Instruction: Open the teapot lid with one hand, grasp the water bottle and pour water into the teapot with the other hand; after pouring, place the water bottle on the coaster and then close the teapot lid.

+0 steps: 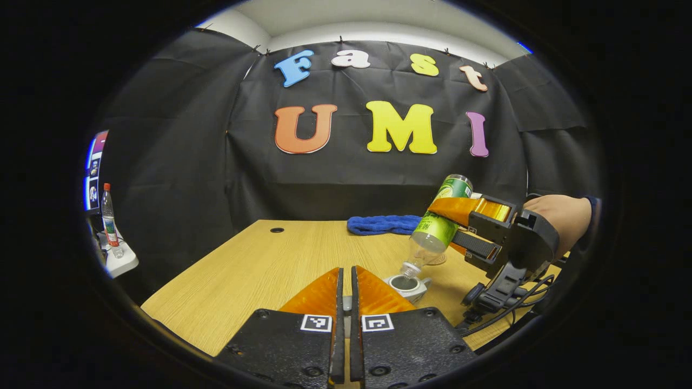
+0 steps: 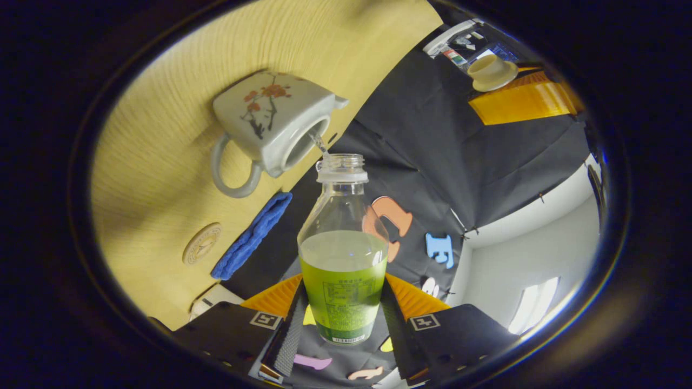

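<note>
- Right gripper (image 2: 343,310) is clamped on the clear plastic water bottle with a green label (image 2: 343,254), both fingers pressing the labelled part; bottle tipped neck-down, mouth just over the open white square ceramic teapot with a red blossom motif (image 2: 270,129). A thin stream runs from mouth into pot.
- Left gripper (image 1: 346,286): fingers drawn almost together. In the right gripper view it shows far off carrying the small cream round teapot lid (image 2: 491,71), held up and well apart from the pot.
- Progress, judged: lid off, bottle grasped, pour under way. Left to do: stop pouring, stand bottle on the round tan coaster (image 2: 201,243), put lid back.
- Surface: light wood-grain table (image 1: 259,265). Folded blue cloth (image 1: 384,224) lies near the far edge; coaster sits bare, near the cloth.
- Room: black cloth walls, white ceiling. Second small bottle with a red cap (image 1: 109,219) stands on a white side stand off the table.
</note>
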Tool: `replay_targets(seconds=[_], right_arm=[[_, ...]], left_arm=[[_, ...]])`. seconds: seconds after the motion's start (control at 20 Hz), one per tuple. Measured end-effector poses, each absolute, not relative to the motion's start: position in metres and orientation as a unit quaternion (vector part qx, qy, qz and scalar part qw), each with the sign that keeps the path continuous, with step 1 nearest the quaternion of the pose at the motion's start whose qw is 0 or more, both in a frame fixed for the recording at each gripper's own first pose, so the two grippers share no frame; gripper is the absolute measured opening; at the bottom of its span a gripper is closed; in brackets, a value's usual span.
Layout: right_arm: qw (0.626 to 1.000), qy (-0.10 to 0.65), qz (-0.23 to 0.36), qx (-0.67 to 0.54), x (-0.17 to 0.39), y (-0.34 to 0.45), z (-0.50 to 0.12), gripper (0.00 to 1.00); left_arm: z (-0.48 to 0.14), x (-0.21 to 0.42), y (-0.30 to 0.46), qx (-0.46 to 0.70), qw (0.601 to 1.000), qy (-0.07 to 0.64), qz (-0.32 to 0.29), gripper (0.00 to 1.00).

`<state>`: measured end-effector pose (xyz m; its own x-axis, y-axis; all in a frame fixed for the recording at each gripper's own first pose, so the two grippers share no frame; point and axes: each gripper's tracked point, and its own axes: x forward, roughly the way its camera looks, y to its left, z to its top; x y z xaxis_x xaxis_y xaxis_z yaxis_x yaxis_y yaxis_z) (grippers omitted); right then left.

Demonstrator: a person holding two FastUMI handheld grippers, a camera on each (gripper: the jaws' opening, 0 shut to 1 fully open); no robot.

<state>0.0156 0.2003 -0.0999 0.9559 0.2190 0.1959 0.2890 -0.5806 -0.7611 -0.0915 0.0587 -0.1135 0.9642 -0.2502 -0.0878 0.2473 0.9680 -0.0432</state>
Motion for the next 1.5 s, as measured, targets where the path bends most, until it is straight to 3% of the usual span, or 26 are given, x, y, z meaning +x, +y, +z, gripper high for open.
replay_targets(seconds=[0.45,0.85,1.1,1.5], right_arm=[[0.404,-0.158,-0.053,-0.899,0.015,0.201,-0.089,0.72],[0.420,-0.165,-0.059,-0.890,0.019,0.193,-0.078,0.72],[0.483,-0.164,-0.059,-0.858,0.024,0.179,-0.082,0.70],[0.697,-0.114,-0.010,-0.708,0.041,0.168,-0.100,0.73]], left_arm=[[-0.114,-0.093,0.058,-0.010,0.991,0.049,-0.128,0.06],[-0.112,-0.093,0.059,-0.005,0.990,0.046,-0.130,0.06],[-0.117,-0.085,0.065,-0.031,0.991,0.054,-0.118,0.06],[-0.127,-0.081,0.063,-0.045,0.990,0.071,-0.114,0.06]])
